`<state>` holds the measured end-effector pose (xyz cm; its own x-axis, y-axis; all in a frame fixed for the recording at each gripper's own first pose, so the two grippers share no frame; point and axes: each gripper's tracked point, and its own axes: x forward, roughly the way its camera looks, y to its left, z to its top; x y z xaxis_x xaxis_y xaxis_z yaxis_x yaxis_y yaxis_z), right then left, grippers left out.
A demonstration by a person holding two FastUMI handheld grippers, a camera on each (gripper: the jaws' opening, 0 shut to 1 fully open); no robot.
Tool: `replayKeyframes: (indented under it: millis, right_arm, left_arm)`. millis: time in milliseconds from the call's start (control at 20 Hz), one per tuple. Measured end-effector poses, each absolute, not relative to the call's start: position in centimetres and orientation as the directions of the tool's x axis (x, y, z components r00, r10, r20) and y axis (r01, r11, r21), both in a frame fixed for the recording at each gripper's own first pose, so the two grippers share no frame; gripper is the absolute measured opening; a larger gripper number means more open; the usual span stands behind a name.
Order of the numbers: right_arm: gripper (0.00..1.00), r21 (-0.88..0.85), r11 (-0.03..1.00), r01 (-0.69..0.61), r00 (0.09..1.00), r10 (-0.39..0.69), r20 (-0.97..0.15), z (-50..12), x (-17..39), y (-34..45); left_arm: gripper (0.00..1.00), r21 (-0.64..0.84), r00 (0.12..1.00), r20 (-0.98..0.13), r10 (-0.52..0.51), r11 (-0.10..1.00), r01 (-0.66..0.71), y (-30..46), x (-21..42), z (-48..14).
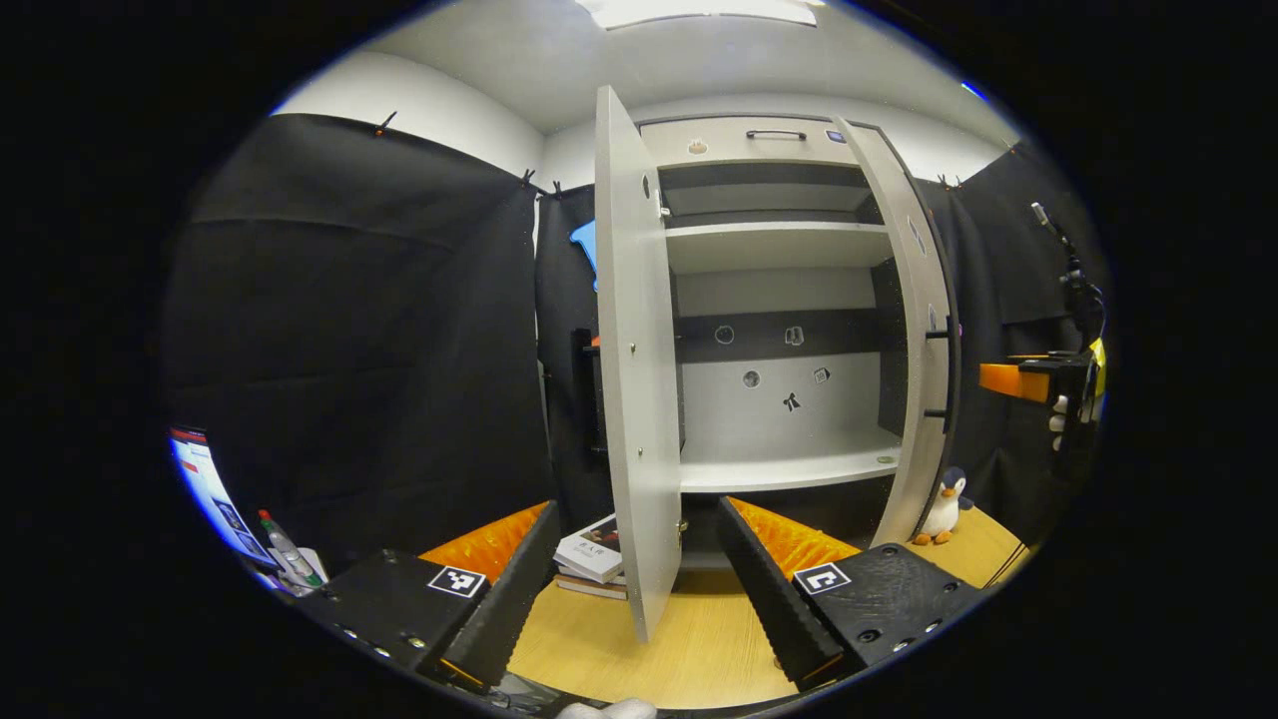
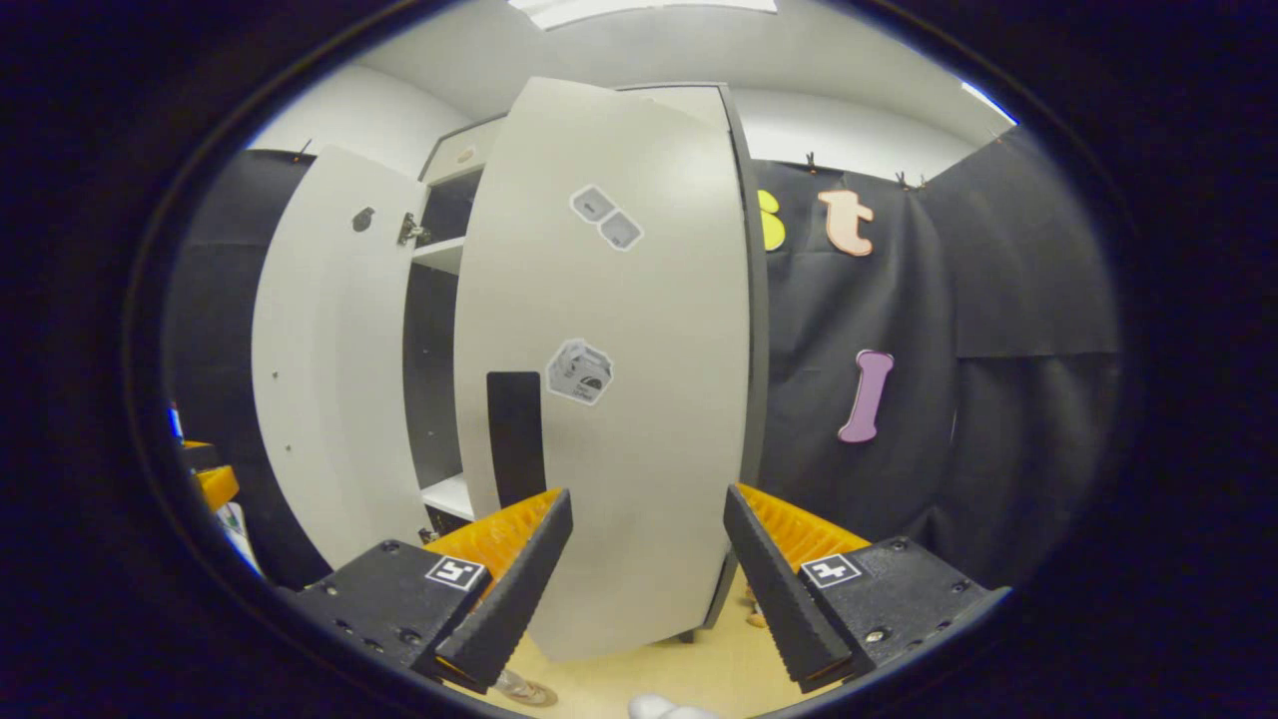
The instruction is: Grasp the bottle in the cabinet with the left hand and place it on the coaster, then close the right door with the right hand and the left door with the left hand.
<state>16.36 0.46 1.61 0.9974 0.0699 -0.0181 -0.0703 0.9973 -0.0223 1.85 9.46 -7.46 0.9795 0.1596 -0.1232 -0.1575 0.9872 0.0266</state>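
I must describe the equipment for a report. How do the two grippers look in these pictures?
The left gripper and the right gripper look the same: each has black blocky bodies with small screws, a square black-and-white marker on each side, and two wedge-shaped fingers with ridged inner faces. A white glove holds the far gripper.

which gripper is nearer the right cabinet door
Right. The right gripper sits open just in front of the right door. The left gripper faces the left door's edge, farther from it.
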Motion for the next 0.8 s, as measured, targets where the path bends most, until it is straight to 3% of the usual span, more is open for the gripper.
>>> replayKeyframes:
  millis: [500,800]
  right_arm:
    - [1.0,0.004,0.999,0.041,0.997,-0.041,-0.061,-0.5,11.4,0.2]
    - [0.98,-0.025,0.997,0.077,0.993,-0.079,-0.084,-1.4,6.9,0.8]
  left_arm:
    - [0.96,0.0,0.992,-0.098,0.075,0.997,-0.075,12.1,3.6,-7.5]
    - [0.95,-0.009,0.987,-0.047,0.156,0.988,-0.157,19.6,6.3,-5.8]
